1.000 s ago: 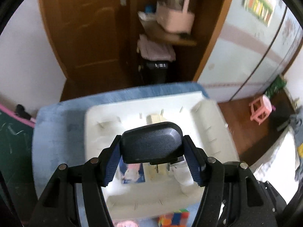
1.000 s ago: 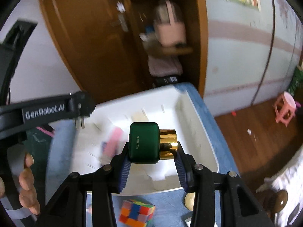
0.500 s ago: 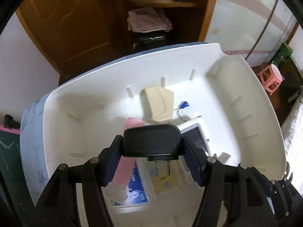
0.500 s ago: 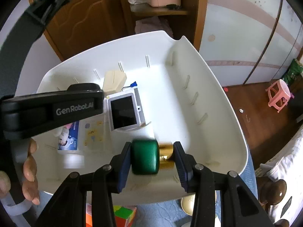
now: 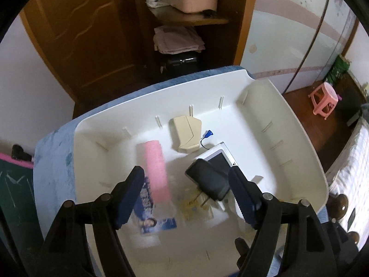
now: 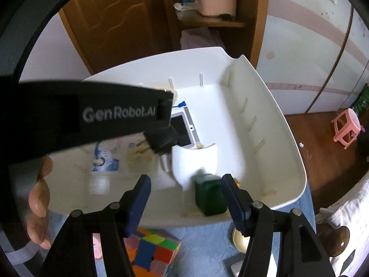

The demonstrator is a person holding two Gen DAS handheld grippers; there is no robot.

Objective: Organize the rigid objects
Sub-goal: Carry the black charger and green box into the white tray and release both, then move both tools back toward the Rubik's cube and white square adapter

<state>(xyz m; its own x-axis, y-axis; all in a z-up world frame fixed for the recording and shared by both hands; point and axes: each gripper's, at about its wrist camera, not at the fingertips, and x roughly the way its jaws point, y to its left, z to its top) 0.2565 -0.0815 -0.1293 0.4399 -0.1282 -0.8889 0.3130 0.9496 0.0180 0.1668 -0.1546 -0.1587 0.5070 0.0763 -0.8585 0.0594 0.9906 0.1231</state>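
Observation:
A white bin [image 5: 288, 124] sits on a blue cloth. My left gripper [image 5: 186, 183] is open over it; a black plug adapter [image 5: 208, 182] lies loose between its fingers, near the right one. A pink bar [image 5: 156, 173], a beige case [image 5: 185, 133] and a small tablet [image 5: 219, 159] lie in the bin. My right gripper [image 6: 185, 196] is open above the bin's near edge; a green bottle with a gold cap [image 6: 209, 196] sits blurred in the bin by its right finger. The bin also shows in the right wrist view [image 6: 276, 138].
A colour cube [image 6: 152, 254] and a gold round lid [image 6: 239, 242] lie on the blue cloth [image 6: 203, 249] before the bin. The left gripper's arm [image 6: 92, 115] crosses the right wrist view. A wooden door and shelf stand behind; a pink stool [image 5: 322, 99] is on the floor.
Both grippers have opened. The left let go of the black plug adapter and the right let go of the green bottle, both now in the bin.

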